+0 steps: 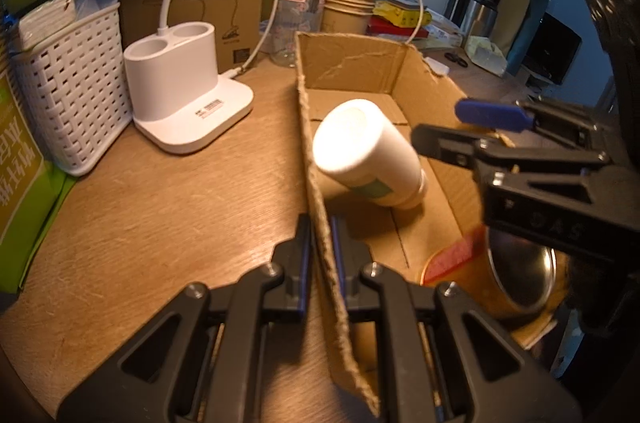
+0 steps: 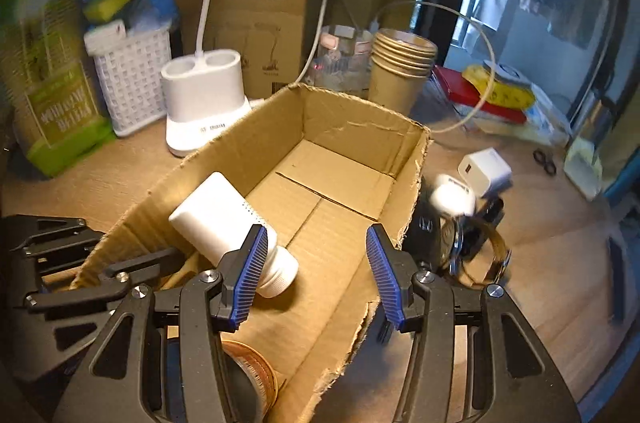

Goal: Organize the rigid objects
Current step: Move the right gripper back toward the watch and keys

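While the left tongs point(image 1: 320, 251) pinch the near side wall of an open cardboard box point(image 1: 316, 159) between their blue pads, the right tongs point(image 2: 316, 271) hang spread wide over the box's interior, gripping nothing. A white plastic bottle point(image 2: 224, 219) lies tilted inside the box, its base leaning against the pinched wall and its cap end just beside the right tongs' left pad. A round metal tin point(image 1: 516, 275) rests in the box's near corner.

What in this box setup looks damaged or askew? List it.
The cardboard box has ragged, torn top edges. The white bottle inside is tilted, leaning on the side wall that the left gripper pinches. Nothing appears spilled.
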The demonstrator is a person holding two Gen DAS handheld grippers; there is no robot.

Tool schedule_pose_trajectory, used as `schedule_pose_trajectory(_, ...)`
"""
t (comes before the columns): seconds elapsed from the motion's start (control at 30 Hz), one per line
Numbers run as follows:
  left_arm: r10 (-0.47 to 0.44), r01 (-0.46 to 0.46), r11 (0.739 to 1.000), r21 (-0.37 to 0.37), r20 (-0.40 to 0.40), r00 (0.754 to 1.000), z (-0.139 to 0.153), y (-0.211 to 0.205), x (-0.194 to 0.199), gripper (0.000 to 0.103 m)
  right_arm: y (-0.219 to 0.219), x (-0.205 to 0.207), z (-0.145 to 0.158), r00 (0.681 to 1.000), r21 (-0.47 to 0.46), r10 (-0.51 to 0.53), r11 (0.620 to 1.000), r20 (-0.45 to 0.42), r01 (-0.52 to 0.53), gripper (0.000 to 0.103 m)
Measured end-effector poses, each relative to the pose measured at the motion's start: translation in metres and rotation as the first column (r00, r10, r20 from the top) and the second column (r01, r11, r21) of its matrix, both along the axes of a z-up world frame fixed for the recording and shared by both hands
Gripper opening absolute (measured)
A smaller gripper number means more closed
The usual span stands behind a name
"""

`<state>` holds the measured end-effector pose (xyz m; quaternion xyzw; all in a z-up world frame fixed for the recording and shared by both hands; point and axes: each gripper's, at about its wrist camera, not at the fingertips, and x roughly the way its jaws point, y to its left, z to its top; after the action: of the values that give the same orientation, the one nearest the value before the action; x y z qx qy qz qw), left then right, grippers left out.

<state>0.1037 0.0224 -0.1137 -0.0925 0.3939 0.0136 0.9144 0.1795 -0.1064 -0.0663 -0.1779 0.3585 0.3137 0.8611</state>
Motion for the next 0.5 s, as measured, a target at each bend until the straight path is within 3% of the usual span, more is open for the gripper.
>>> schedule_pose_trajectory(0.13,-0.003,0.003,1.0,0.002,-0.002,1.0,0.0,0.0,0.0,0.011,-0.026,-0.009,0.011,0.999,0.123,-0.032,0.992,-0.003,0.032,0.054)
schedule_pose_trajectory(0.5,0.0,0.0,1.0,0.001,-0.006,1.0,-0.001,-0.001,0.001,0.011,-0.084,-0.007,0.034,0.983,0.241,-0.176,0.958,0.055,0.158,0.055)
